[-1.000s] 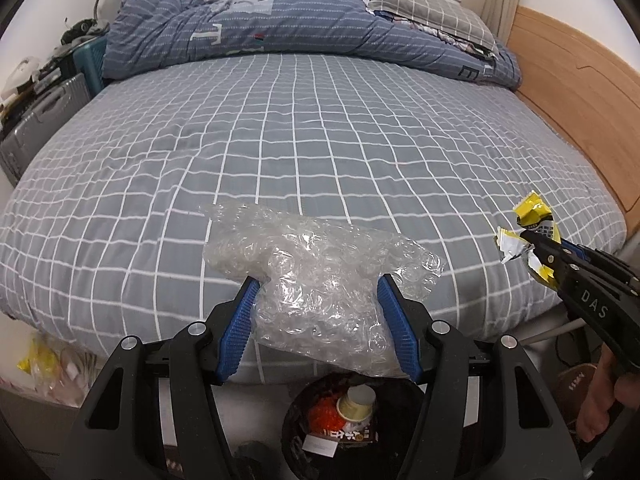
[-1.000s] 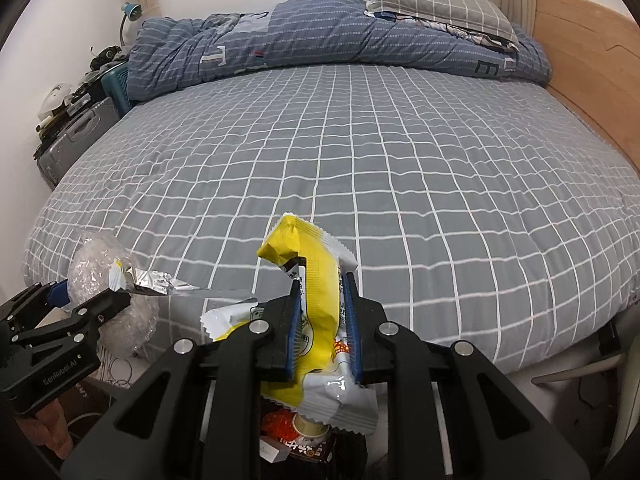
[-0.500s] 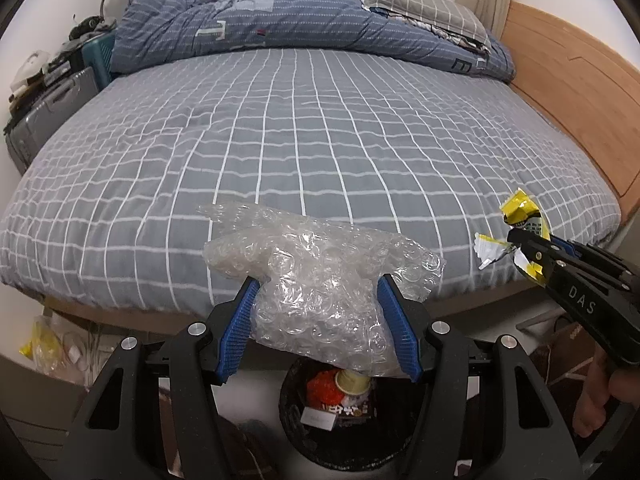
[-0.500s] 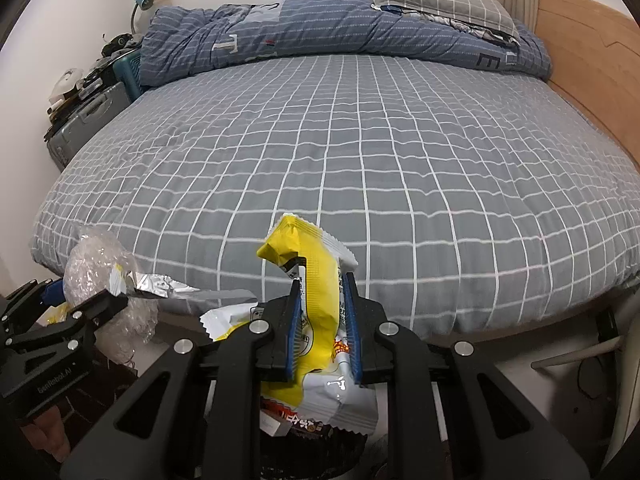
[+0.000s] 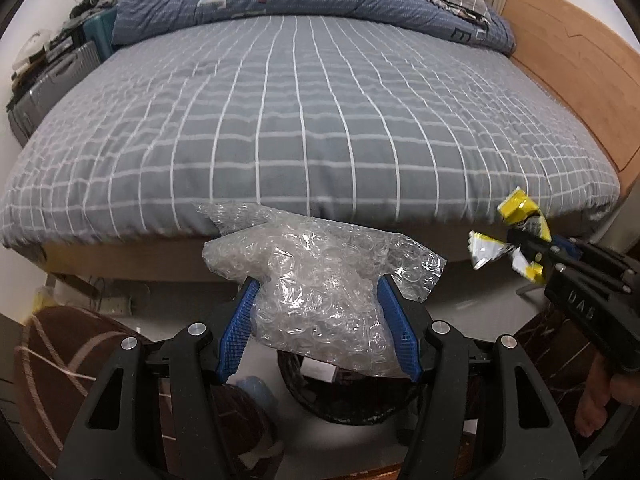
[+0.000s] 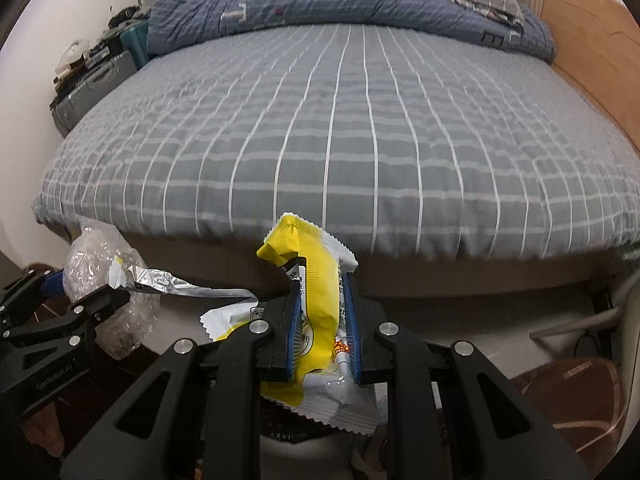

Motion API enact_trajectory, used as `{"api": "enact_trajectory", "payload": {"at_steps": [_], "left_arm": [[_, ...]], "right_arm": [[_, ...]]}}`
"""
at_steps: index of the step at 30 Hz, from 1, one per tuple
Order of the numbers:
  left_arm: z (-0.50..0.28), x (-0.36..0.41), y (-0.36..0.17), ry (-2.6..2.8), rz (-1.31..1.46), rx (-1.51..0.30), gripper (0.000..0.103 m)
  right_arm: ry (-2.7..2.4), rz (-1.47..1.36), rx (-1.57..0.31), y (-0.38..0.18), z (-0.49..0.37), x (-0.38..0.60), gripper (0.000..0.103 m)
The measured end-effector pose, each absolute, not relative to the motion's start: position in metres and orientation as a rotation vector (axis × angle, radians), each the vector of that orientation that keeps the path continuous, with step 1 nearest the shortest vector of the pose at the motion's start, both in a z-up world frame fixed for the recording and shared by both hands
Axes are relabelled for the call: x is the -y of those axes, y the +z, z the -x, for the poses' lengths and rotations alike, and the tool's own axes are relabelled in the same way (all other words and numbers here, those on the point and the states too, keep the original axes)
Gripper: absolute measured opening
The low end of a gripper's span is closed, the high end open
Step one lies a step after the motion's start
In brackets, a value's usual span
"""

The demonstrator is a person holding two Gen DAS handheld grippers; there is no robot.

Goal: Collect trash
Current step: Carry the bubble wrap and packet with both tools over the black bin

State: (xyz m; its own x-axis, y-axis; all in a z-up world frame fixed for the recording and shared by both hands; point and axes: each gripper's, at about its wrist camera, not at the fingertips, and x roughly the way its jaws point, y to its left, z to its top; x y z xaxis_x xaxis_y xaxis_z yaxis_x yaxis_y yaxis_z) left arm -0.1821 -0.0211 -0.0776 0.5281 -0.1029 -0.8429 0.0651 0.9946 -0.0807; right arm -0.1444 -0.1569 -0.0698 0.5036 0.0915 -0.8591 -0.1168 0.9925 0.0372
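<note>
At the foot of the bed point(image 5: 304, 128), both grippers are hanging off the mattress edge, above the floor. The left gripper point(image 5: 318, 320) is clamping a wad of bubble wrap point(image 5: 320, 280) — jaws standing about half open, blue pads point(image 5: 240, 324) pressing into both sides of the wad. Directly beneath it a black trash bin point(image 5: 340, 396) is sitting on the floor, rim partly hidden by the wrap. The right gripper point(image 6: 322, 328) is pinching a yellow snack wrapper point(image 6: 316, 280) — jaws nearly closed, wrapper sticking up past the fingertips and trailing down below them, with a torn silver strip point(image 6: 172, 282) hanging out to the left. A brown rug point(image 5: 68, 356) is lying beside the bin. A grey suitcase point(image 6: 94, 84) is standing by the bed's far left side.
</note>
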Motion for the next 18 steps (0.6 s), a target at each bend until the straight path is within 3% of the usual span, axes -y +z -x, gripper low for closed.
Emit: {"api": "enact_trajectory", "payload": {"at_steps": [18], "left_arm": [[0.151, 0.005, -0.162, -0.042, 0.066, -1.143, 0.06]], "right_arm": [[0.106, 0.071, -1.274, -0.172, 0.134, 0.143, 0.018]]}}
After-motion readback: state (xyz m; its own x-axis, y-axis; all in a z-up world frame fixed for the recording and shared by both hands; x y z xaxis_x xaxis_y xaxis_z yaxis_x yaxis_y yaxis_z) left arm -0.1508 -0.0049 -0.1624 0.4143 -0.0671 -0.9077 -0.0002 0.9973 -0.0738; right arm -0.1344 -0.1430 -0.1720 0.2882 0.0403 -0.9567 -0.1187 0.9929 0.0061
